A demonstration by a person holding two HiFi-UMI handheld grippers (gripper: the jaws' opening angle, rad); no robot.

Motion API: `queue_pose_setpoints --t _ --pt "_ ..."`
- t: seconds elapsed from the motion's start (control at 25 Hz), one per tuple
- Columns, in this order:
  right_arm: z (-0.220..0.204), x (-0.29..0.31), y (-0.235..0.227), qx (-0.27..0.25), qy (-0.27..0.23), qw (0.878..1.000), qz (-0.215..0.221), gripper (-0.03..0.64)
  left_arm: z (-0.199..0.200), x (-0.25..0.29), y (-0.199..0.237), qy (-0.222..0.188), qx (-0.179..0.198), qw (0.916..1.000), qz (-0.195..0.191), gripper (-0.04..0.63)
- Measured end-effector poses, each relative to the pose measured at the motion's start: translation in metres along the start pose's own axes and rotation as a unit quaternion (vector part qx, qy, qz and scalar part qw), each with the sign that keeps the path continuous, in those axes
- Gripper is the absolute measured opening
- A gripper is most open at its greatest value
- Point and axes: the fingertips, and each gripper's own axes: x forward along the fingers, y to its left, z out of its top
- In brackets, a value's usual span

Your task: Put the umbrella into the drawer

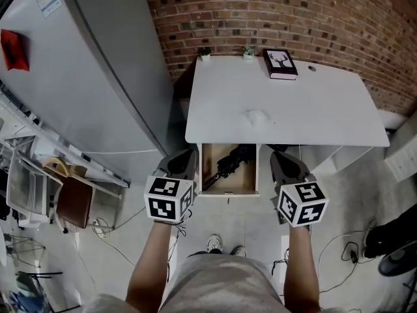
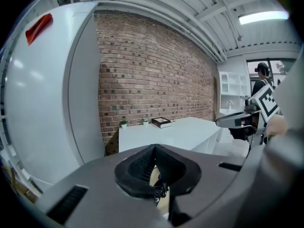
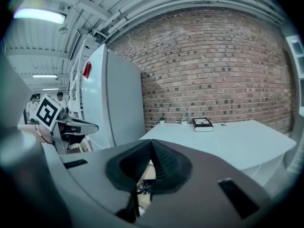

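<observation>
A black folded umbrella (image 1: pixel 231 160) lies inside the open wooden drawer (image 1: pixel 228 191) under the white table (image 1: pixel 287 109). My left gripper (image 1: pixel 186 158) hangs just left of the drawer with its jaws shut and nothing in them. To the right of the drawer my right gripper (image 1: pixel 281 158) is held at the same height, its jaws closed together and empty. In the left gripper view the jaws of the left gripper (image 2: pixel 155 148) meet, and a bit of the umbrella (image 2: pixel 160 191) shows below them. The right gripper view shows the right gripper (image 3: pixel 151 144) the same way, above the umbrella (image 3: pixel 144 189).
A tall grey cabinet (image 1: pixel 98 77) stands close on the left. A book (image 1: pixel 280 64) and two small plants (image 1: pixel 204 53) sit at the table's far edge by the brick wall. Cables and a chair (image 1: pixel 75 201) lie on the floor. The person's feet (image 1: pixel 221 245) are below the drawer.
</observation>
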Motion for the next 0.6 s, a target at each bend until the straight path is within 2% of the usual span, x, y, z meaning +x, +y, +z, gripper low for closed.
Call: queue_pose_setpoints --t 0.6 --pt "0.004 -0.017 0.002 -0.008 0.001 1.000 -0.004 0.003 0.000 -0.010 -0.009 -0.002 -0.019 0.9998 -0.009 -0.003"
